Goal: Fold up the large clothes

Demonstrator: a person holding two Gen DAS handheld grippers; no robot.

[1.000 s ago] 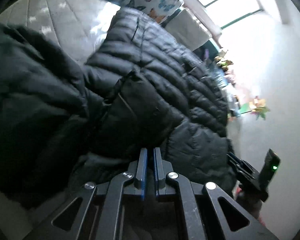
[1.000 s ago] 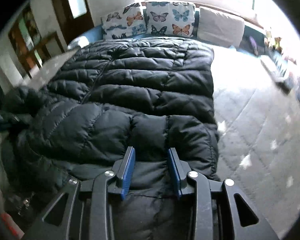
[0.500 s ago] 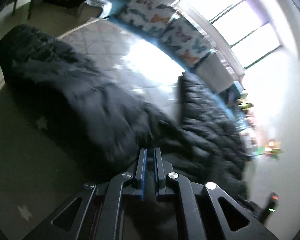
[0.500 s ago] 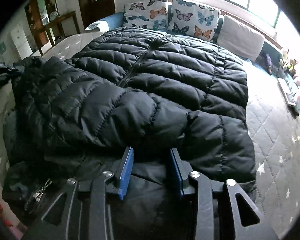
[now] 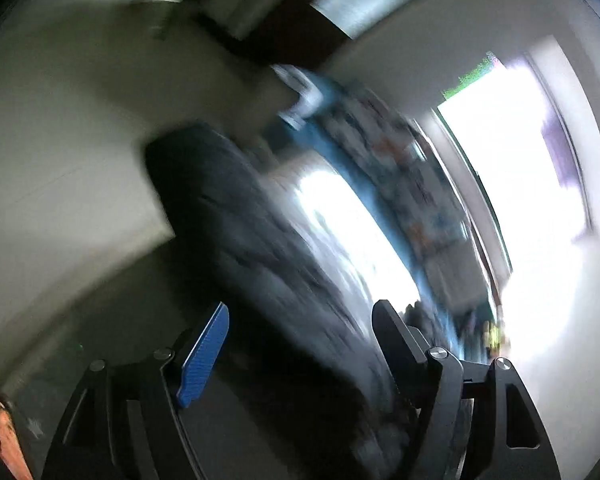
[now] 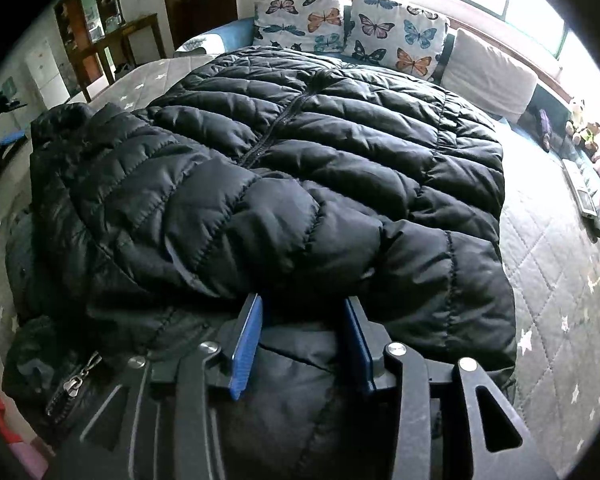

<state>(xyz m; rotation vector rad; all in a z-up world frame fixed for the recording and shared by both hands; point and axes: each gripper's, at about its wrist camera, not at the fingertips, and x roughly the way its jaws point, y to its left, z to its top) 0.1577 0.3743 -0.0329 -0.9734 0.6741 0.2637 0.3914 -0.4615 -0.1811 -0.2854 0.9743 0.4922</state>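
Sprawling across the quilted bed (image 6: 560, 280), the black puffer jacket (image 6: 300, 168) fills the centre of the right wrist view, one sleeve (image 6: 228, 232) folded over its front. Bulky but light, soft and slippery-shelled by the look of it, it is best gripped at a seam or hem. The right tool (image 6: 302, 334), low in frame, is opening over fabric without pinching it. The left tool (image 5: 300, 344), clamped shut a second ago, now spreads wide, opening amid blur, off the cloth.
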